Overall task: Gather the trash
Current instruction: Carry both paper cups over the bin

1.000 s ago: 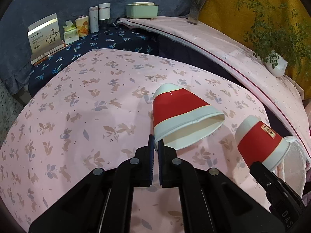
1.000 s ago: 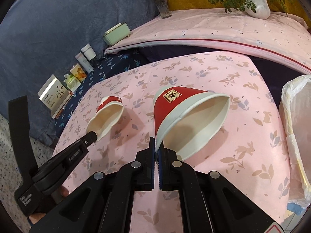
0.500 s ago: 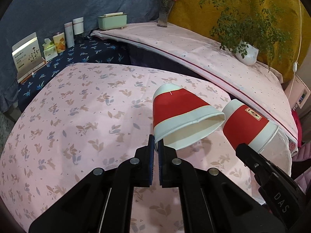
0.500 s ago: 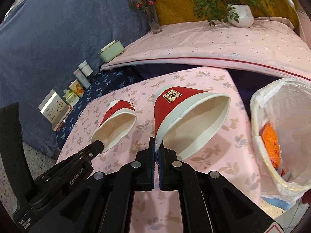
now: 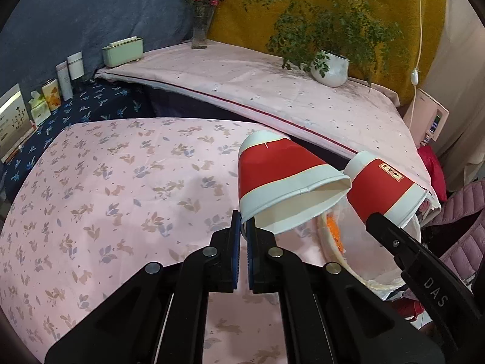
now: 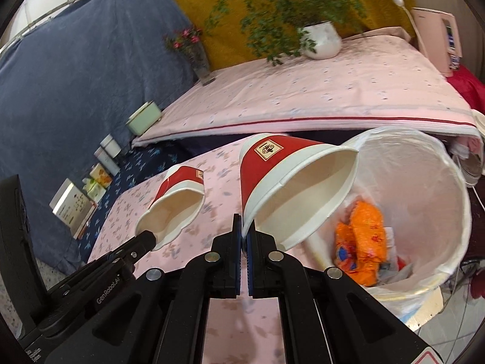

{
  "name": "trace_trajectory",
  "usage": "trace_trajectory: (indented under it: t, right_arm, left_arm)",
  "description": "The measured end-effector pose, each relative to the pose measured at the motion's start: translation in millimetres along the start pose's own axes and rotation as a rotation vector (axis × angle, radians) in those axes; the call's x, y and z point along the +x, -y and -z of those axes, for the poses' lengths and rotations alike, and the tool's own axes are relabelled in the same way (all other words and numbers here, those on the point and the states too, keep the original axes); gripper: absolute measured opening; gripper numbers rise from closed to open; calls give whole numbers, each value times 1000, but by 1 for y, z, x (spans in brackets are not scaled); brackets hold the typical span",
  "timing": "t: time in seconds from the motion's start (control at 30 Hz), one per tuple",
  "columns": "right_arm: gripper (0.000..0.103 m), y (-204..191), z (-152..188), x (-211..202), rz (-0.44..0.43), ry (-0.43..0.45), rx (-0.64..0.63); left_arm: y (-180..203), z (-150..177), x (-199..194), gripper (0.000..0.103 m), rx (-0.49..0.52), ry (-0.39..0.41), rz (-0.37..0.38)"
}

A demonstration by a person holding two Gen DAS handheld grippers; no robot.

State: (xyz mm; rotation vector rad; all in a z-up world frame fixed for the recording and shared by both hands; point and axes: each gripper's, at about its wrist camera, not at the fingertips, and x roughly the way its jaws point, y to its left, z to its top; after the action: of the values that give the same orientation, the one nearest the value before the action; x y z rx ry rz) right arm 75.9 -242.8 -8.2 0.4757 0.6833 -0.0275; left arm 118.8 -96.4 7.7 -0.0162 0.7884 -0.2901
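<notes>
Each gripper holds a red and white paper cup by its rim, above the pink floral cloth [image 5: 121, 188]. My left gripper [image 5: 243, 227] is shut on the first paper cup [image 5: 282, 179], mouth facing me; that cup [image 6: 178, 194] shows left in the right wrist view. My right gripper [image 6: 244, 230] is shut on the second paper cup [image 6: 291, 182], which hangs over the near rim of a white-lined trash bin [image 6: 430, 188]. In the left wrist view the second cup [image 5: 385, 188] sits right of the first, above the bin [image 5: 348, 242]. Orange wrappers [image 6: 363, 236] lie inside the bin.
A raised shelf under pink cloth [image 5: 272, 85] carries a potted plant [image 5: 330, 66], a flower vase [image 5: 200, 30] and a green box [image 5: 122, 51]. Tins, bottles and a card box [image 5: 12, 121] stand on dark blue cloth at left. A pink jacket [image 5: 460, 227] lies right.
Both grippers have carried their cups to the right across the table and a little upward. The trash bin has come into full view under the right cup.
</notes>
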Motion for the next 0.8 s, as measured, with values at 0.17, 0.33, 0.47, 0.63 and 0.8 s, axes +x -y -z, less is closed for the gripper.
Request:
trace_trajectory:
  t: [0.17,0.33,0.47,0.63,0.8]
  right_arm:
    - [3,35,-5,-19,47,40,56]
    - [3,70,-5,-38,95,69,111]
    - [3,92,-4,-48,129,78,143]
    - [3,113,-2,-57,159,88,179]
    - [3,126,0,-61,165,95,203]
  left_arm:
    - [42,-2,0,3,75,3,68]
    - [86,0,7,3,138,-13,136]
    - [113,3,15,3,169,-19,172]
    - [135,5,23,5,193,-34,209]
    - [137,7,28,37,177,-42,184]
